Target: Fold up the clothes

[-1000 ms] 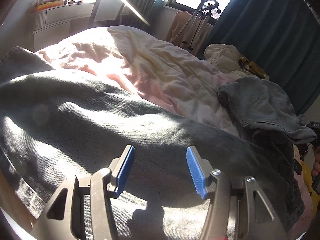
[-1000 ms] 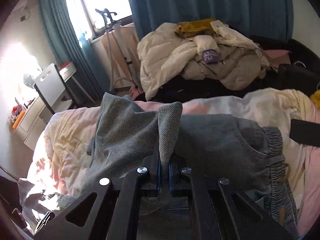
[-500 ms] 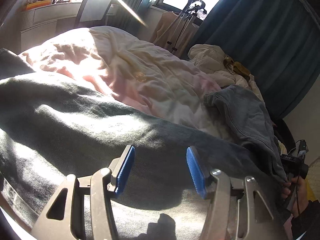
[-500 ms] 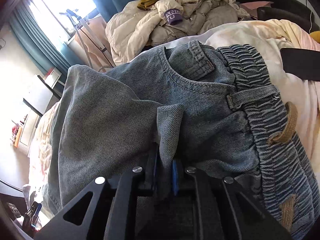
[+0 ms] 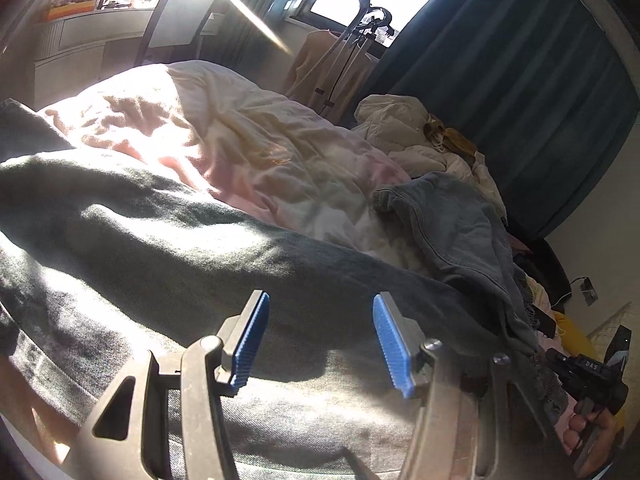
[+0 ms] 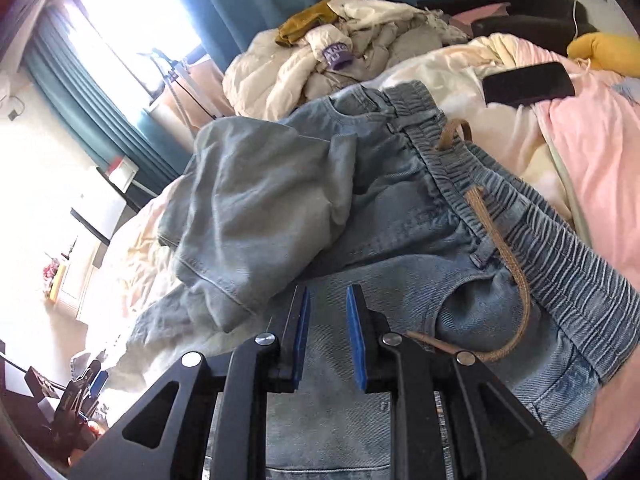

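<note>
Half a second ago the right gripper [image 6: 326, 336] was pinching a fold of the jeans [image 6: 400, 216]; now its jaws have let go and stand a little apart with nothing between them. The fold has dropped and lies bunched on top of the jeans, just past the jaws and a bit to the left. The jeans lie spread on the bed [image 6: 580, 128], under and in front of the right jaws, with the stretchy waistband [image 6: 532, 216] and its brown drawstring [image 6: 500, 248] to the right. A black phone [image 6: 528, 84] rests on the bed farther off on the right. The left gripper [image 5: 316, 340] has stayed wide open and holds nothing. It sits just above the dark leg of the jeans [image 5: 200, 256], which runs across under its jaws. A hand [image 5: 592, 436] shows at the near right.
</note>
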`<state>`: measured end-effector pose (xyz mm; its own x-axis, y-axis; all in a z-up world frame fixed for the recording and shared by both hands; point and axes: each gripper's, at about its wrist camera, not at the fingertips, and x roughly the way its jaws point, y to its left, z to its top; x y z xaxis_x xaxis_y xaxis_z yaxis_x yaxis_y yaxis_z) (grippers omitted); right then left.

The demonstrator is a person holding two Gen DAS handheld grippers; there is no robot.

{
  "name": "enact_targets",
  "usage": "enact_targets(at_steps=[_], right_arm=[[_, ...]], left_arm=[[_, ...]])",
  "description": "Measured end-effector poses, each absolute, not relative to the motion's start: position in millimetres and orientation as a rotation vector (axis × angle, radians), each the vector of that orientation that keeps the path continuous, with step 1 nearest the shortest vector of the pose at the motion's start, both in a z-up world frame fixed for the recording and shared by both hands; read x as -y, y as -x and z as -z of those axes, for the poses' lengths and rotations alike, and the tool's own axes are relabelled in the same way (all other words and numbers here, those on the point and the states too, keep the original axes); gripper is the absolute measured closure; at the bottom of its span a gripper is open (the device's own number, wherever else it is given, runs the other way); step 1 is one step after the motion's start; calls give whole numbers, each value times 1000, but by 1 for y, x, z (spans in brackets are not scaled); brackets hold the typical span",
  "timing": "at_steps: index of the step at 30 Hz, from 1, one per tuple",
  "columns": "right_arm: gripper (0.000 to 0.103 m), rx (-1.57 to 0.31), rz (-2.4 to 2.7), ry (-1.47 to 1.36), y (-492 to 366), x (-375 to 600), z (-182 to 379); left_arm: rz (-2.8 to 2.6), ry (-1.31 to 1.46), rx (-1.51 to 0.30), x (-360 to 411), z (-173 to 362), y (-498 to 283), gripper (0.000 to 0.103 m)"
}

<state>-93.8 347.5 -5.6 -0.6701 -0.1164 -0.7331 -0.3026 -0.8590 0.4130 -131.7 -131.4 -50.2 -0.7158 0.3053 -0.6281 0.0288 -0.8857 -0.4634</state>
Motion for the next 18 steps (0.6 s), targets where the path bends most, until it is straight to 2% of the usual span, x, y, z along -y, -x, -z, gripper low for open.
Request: enact_targets(at_steps=[5, 12, 13, 15, 18], right_arm=[[84, -660, -2671, 1127, 99, -341, 9], [84, -663, -2649, 1046, 125, -360, 20], [83, -664, -2646, 1034, 128, -363, 22], [69, -670, -2639, 1013, 135, -368, 25], [68, -704, -2657, 1008, 144, -372, 30]], left_arm=[[-2577, 1167, 776, 114, 55, 156, 47], [-2314, 1065, 1176, 81, 71, 238, 47], [-2270, 1049, 1260, 77, 78, 251, 47], [-2196, 1033, 1391, 69, 90, 275, 47], [-2152, 1043, 1479, 55, 104, 310, 47]])
